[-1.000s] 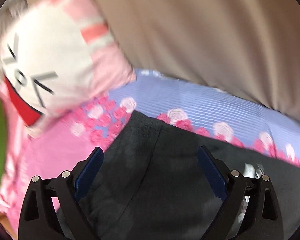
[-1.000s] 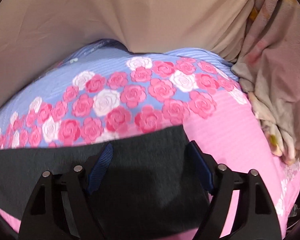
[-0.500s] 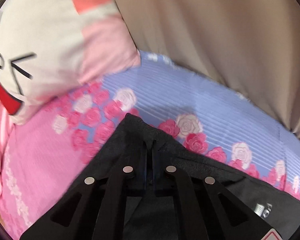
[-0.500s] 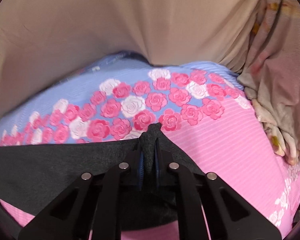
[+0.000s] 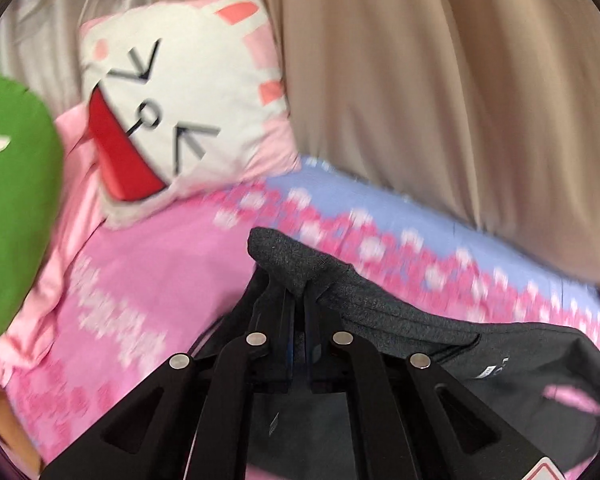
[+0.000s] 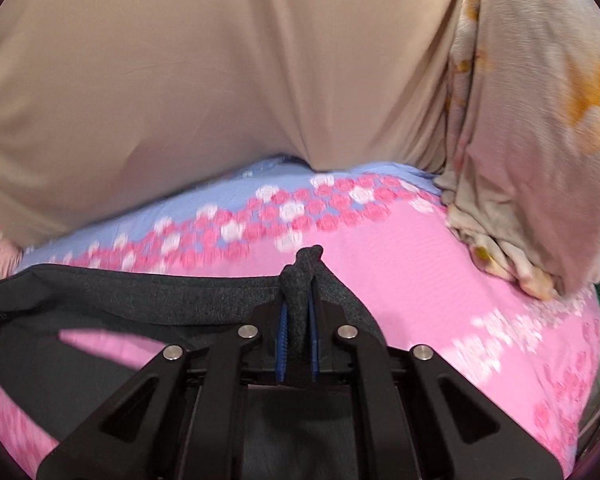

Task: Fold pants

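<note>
Dark grey pants (image 5: 400, 308) hang lifted above a pink and blue floral bedsheet (image 5: 148, 280). In the left wrist view my left gripper (image 5: 296, 292) is shut on one corner of the waistband, a bunch of cloth poking out past the tips. In the right wrist view my right gripper (image 6: 298, 292) is shut on the other corner of the pants (image 6: 140, 300), with grey cloth pinched between the blue pads. The waistband stretches between the two grippers, and pink sheet (image 6: 420, 280) shows through the gap under it.
A white and pink cat-face pillow (image 5: 180, 112) lies at the head of the bed, with a green cushion (image 5: 8, 200) at far left. A beige curtain (image 6: 220, 80) hangs behind the bed. A crumpled pale blanket (image 6: 520, 160) sits at the right.
Both grippers went from open over the waistband to shut on its corners. They then drew back and up, lifting the pants off the sheet.
</note>
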Tool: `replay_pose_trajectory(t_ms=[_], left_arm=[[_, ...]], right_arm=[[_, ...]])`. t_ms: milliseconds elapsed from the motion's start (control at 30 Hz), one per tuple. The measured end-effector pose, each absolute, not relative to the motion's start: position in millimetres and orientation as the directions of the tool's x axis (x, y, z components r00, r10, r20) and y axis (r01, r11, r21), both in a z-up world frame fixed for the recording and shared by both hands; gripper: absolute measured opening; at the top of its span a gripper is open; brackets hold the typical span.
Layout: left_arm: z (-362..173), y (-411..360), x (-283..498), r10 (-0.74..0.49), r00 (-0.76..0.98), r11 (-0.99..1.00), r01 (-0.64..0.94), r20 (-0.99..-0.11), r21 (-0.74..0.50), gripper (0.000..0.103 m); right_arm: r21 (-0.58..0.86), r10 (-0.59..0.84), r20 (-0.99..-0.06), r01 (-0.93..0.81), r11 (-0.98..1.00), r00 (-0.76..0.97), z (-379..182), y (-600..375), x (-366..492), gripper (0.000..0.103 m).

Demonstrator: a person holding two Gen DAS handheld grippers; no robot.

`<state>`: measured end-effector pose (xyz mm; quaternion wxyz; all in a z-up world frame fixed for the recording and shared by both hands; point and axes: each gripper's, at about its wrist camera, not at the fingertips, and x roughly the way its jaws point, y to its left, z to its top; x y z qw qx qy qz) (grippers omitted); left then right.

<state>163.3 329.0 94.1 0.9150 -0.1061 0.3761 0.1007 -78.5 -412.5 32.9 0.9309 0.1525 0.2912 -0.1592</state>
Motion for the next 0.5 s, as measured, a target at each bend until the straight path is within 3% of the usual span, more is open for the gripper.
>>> replay_pose_trajectory(t_ms=[167, 233, 267, 300, 400, 500], left_arm=[[49, 337, 117, 0.085, 0.643, 0.952, -0.279, -0.761, -0.130, 0.004], [33, 344, 104, 0.050, 0.641, 0.934, -0.301, -0.766, -0.192, 0.020], [30, 347, 100, 0.032, 0.642, 0.926, -0.309, -0.766, -0.219, 0.047], [26, 352, 96, 0.002, 0.645, 0.906, -0.325, -0.764, -0.273, 0.067], [22, 356, 83, -0.083, 0.673, 0.833, -0.358, -0.735, -0.422, 0.076], [17, 350, 96, -0.149, 0.662, 0.781, -0.377, -0.735, -0.497, 0.082]], right_arm=[[0.178, -0.198, -0.657, 0.404, 0.897, 0.727, -7, -407, -118, 0.007], [0.191, -0.180, -0.682, 0.410, 0.892, 0.709, -25, -406, -129, 0.013], [0.194, -0.181, -0.687, 0.417, 0.888, 0.704, -32, -405, -134, 0.015], [0.207, -0.173, -0.690, 0.420, 0.883, 0.703, -38, -403, -141, 0.016], [0.198, -0.207, -0.688, 0.455, 0.868, 0.696, -42, -397, -158, 0.038], [0.217, -0.230, -0.657, 0.472, 0.854, 0.718, -35, -388, -180, 0.042]])
